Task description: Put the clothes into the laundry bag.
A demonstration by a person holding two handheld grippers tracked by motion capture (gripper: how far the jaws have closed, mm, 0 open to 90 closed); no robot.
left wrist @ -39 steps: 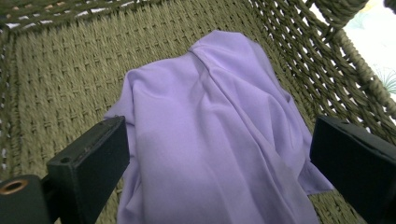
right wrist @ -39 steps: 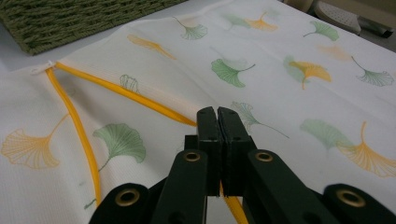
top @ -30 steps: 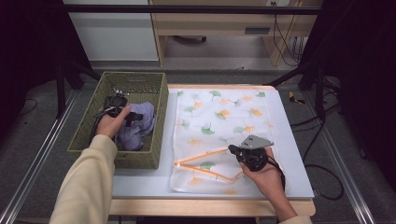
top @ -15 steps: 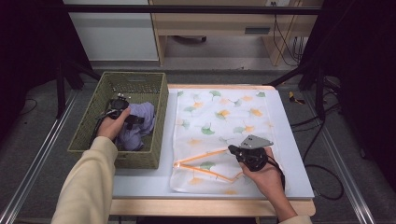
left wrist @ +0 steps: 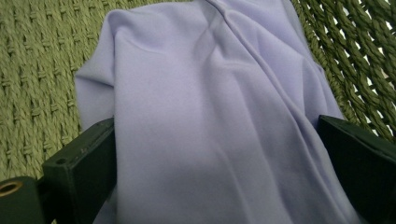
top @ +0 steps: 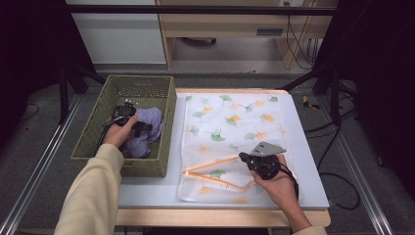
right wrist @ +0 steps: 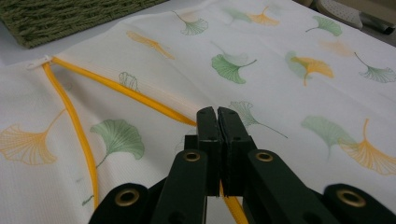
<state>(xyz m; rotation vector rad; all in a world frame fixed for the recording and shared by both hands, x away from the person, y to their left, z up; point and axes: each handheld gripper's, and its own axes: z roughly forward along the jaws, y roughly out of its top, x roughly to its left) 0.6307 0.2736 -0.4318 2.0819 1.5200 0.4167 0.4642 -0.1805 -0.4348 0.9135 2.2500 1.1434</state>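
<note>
Lavender cloth [left wrist: 210,121], just one, lies in the single green basket [top: 93,142], your left gripper [left wrist: 215,154] spread wide around it; your right gripper [right wrist: 217,116] pinches one ginkgo-print bag [top: 235,122].

Lab or recording workspace, not home. Evidence: white worktable [top: 303,161] with wooden edge, framed by metal rails [top: 29,181]; black drapes [top: 29,58] on both sides; cables [top: 337,176] trailing over grey floor; plain wooden bench [top: 220,24] and white cabinet [top: 117,34] behind.
</note>
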